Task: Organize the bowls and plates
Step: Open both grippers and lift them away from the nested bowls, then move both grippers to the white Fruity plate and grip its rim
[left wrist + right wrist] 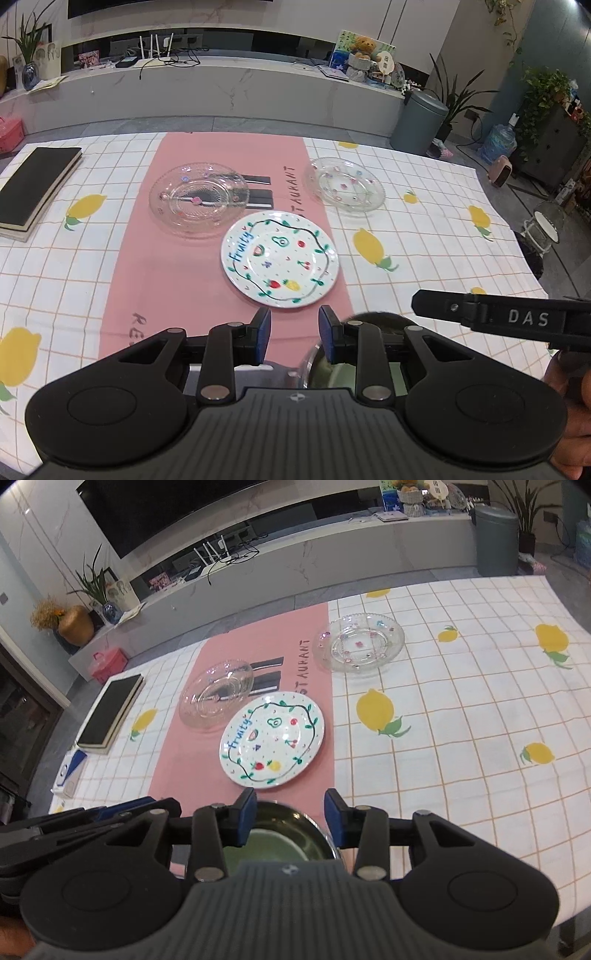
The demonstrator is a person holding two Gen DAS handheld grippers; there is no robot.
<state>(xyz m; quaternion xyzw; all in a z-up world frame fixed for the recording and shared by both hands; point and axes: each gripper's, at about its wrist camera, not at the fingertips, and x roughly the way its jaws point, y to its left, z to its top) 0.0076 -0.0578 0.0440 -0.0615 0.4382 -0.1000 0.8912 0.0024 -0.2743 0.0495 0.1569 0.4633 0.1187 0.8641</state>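
Three plates on worktop [480, 701]: painted plate [272, 739] on pink runner [258, 650] at 12 o'clock of my right claw [290, 814]; clear plate [216, 693] touching it at 10; second clear plate [358, 642] well apart at 1. Green bowl [280, 840] beneath right claw, jaws released astride its far rim, not pressing. My left claw [294, 328] parted, empty, bowl edge beside right pad. Next, I judge: stack plates; approach rim low, clench gently, glass slips.

Left gripper [294, 334], right gripper [290, 819]: black linkage arms w/ silver rivets, blue pads, white "DAS" lettering
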